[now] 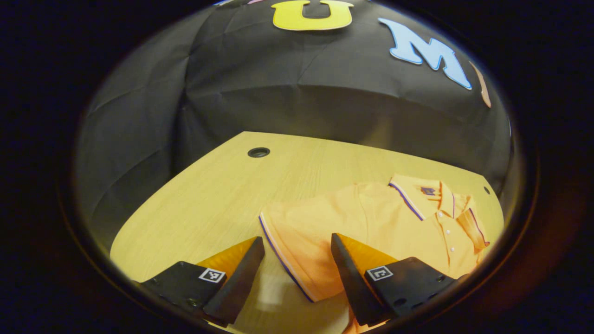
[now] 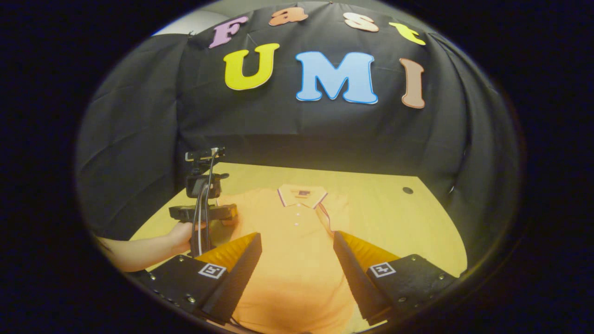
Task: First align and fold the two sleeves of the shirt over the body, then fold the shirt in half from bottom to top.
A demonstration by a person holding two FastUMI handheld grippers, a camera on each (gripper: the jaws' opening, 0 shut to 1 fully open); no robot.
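Left tongs [image 1: 297,264] spread wide, empty, hovering over sleeve [image 1: 290,236] edge, prob. to grab it. Right tongs [image 2: 297,264] also spread above shirt [image 2: 297,241], lying flat on worktop [image 2: 394,218], collar at 12 o'clock.

In the left gripper view, the shirt [image 1: 371,222] is running off the lower right edge, so its far sleeve and hem are being cut away. The left gripper [image 1: 297,269], fingers spread wide, is covering part of the near sleeve [image 1: 297,250], and its right finger is hiding the cloth beneath. The collar label [image 1: 428,190] is showing too small to read.

In the right gripper view, the right gripper [image 2: 297,269], also spread, is hiding the shirt's lower sides, and the hem is dropping past the bottom edge. The person's arm [image 2: 139,253] is being cut off at the left edge. The shirt's buttons [image 2: 297,214] are appearing as tiny dots.
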